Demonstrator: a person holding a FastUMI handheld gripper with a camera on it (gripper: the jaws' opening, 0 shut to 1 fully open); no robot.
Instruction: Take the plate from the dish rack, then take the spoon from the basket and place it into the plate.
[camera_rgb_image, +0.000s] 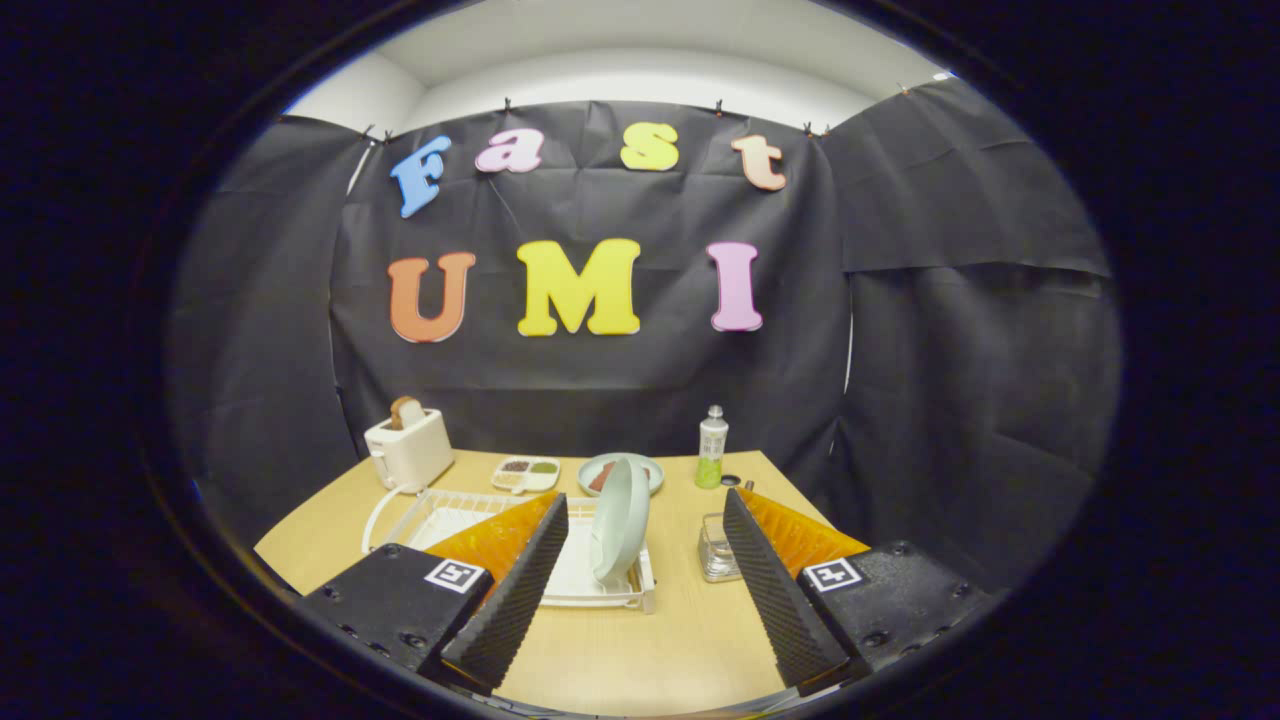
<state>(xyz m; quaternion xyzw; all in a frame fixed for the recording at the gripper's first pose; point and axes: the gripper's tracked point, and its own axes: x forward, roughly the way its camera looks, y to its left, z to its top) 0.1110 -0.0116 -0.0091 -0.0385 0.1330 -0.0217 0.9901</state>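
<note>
Your gripper (645, 590) was nearest, its two fingers spread wide with nothing between them but bare table (640, 650), so it was released and held nothing. Just ahead of the fingers, and between them, the plate (620, 520) stood on its edge in the white rack (450, 515), near the rack's front rim. You saw it almost edge-on: its flat face looked to the side, toward the left finger, and its long axis ran upright, with a slight lean. I judged the plate stiff and smooth, probably ceramic or hard plastic, so it could slip and could chip if it fell. You should have taken it by the upper rim, one finger on each face, because the rim was the thin part that fitted between the fingers. The basket (718, 550) stood just beside the right finger, to the right of the rack; I could not see a spoon in it clearly. Beyond the rack were a second plate (620, 472), a small dish (526, 473), a bottle (711, 447) and a toaster (410, 448).
</note>
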